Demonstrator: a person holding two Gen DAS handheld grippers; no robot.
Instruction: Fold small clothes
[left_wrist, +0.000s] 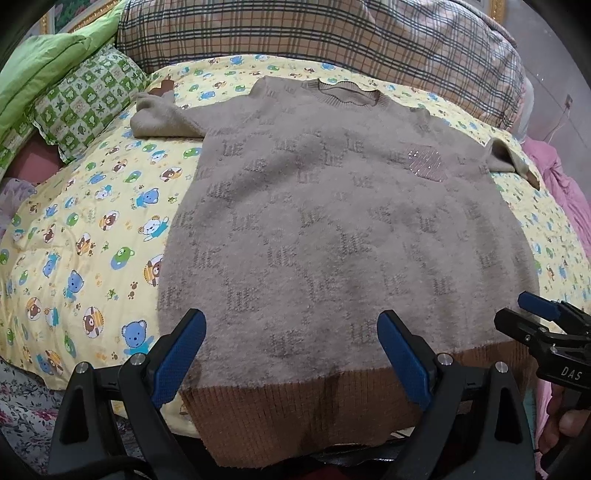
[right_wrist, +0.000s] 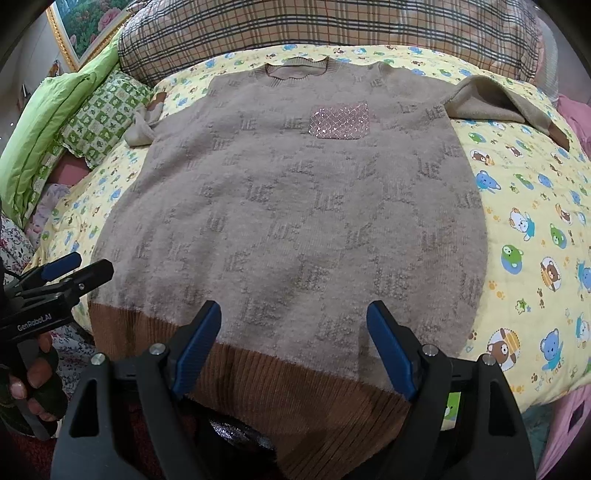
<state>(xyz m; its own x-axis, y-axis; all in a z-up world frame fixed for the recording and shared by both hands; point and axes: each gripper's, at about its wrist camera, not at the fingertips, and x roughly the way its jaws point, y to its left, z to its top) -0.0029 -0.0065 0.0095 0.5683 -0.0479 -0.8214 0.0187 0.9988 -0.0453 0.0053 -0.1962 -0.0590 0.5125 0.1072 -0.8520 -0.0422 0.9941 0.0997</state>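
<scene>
The fuzzy beige knit sweater with a brown ribbed hem (left_wrist: 332, 229) lies spread flat, front up, on the yellow bear-print quilt (left_wrist: 92, 221) (neckline at 12 o'clock), probably so the left gripper (left_wrist: 291, 354) and right gripper (right_wrist: 293, 343), both gaping wide and empty at the 6 o'clock hem, can start folding.

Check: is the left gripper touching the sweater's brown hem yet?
Cannot tell. In the left wrist view the left gripper hangs open over the sweater, near its hem; no view shows contact or gap.
</scene>
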